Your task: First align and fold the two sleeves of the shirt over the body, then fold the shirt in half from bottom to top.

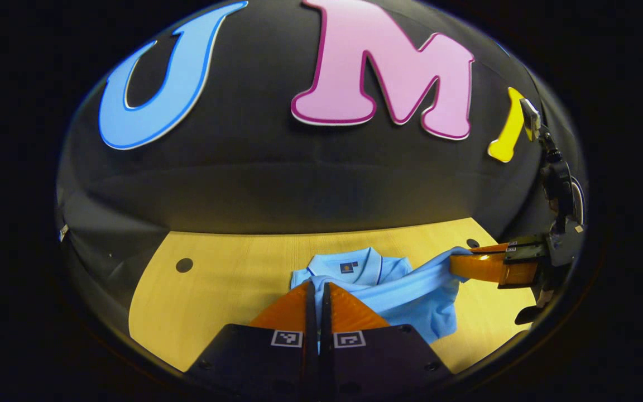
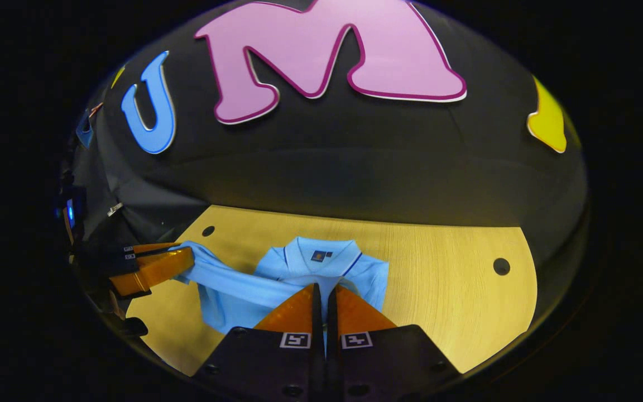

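Blue shirt (image 1: pixel 377 285) lying on the table (image 1: pixel 215 279), collar away. Left tool (image 1: pixel 318 290) pressed together, pinching shirt cloth. Right tool (image 2: pixel 321 293) likewise pinching shirt cloth, stretched between both.

Both gripper cameras face the wall, low, sharing the table (image 1: pixel 226 279).

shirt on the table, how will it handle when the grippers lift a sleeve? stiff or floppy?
Likely floppy: the shirt drapes and stretches in folds toward the right gripper. Probably light, since pinched fabric lifts off the table without sagging hard. The collar holds its shape, so it seems somewhat stiffer.
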